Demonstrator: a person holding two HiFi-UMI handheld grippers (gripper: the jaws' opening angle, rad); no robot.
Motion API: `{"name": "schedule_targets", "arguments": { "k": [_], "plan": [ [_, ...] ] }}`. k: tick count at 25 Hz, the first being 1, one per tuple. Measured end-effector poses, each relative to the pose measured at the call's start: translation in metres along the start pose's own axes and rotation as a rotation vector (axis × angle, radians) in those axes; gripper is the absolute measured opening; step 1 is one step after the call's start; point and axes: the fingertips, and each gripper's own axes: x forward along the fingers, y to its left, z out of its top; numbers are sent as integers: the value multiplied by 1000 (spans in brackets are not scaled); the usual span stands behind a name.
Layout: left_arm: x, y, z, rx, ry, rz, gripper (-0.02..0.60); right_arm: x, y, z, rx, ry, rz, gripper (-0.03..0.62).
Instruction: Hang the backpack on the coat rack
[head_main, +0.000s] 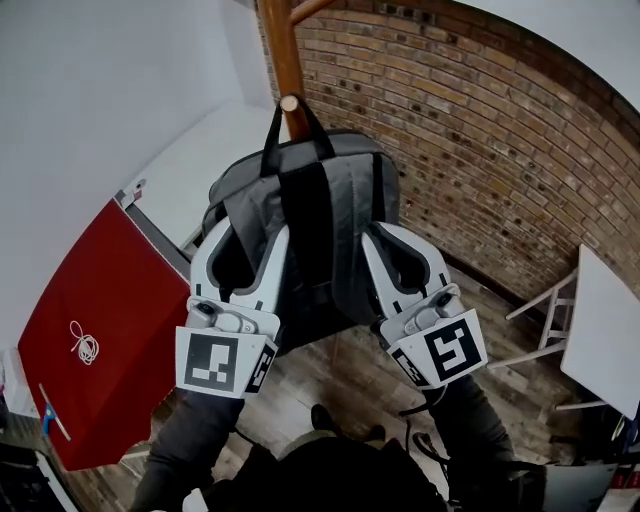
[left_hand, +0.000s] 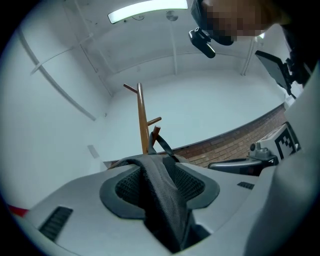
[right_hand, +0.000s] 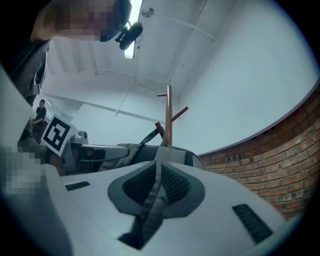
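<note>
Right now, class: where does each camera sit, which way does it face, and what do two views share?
Head view: on the person's head, facing down at the backpack on the coat rack; shows sleeves, left hand-held gripper, right hand-held gripper.
Left gripper view: on that gripper, facing up along open jaws round the left strap.
Right gripper view: likewise, jaws shut on the right strap.
Shared: both gripper views show the coat rack and head camera.

head cam looks steeply down from above at the backpack (head_main: 345, 190) on the coat rack (head_main: 283, 55), pretty close. each gripper cam sits low right behind its own jaws, tilted slightly up; both share the rack, backpack top and brick wall (right_hand: 270, 165).
</note>
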Motion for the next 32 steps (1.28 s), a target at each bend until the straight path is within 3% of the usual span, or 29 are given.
{"name": "schedule_targets", "arguments": {
  "k": [7, 12, 19, 24, 30, 32],
  "plan": [
    [-9, -10, -8, -34, 70, 64, 184, -10, 11, 2, 9, 6, 90, 21],
    [-18, -19, -12, 40, 66, 74, 184, -11, 16, 8, -1, -12, 101, 21],
    [-24, -20, -21, -1, 97, 70, 183, -8, 18, 4, 26, 10, 102, 21],
    [-45, -41, -24, -44, 115, 60, 180, -13, 33, -15, 133, 68, 128, 21],
    [-69, -67, -29, -108, 130, 100, 11, -32, 56, -20, 172, 88, 172, 20],
    [-75, -78, -30, -113, 136, 97, 10, -40, 59, -20, 182, 91, 176, 21]
  ]
}}
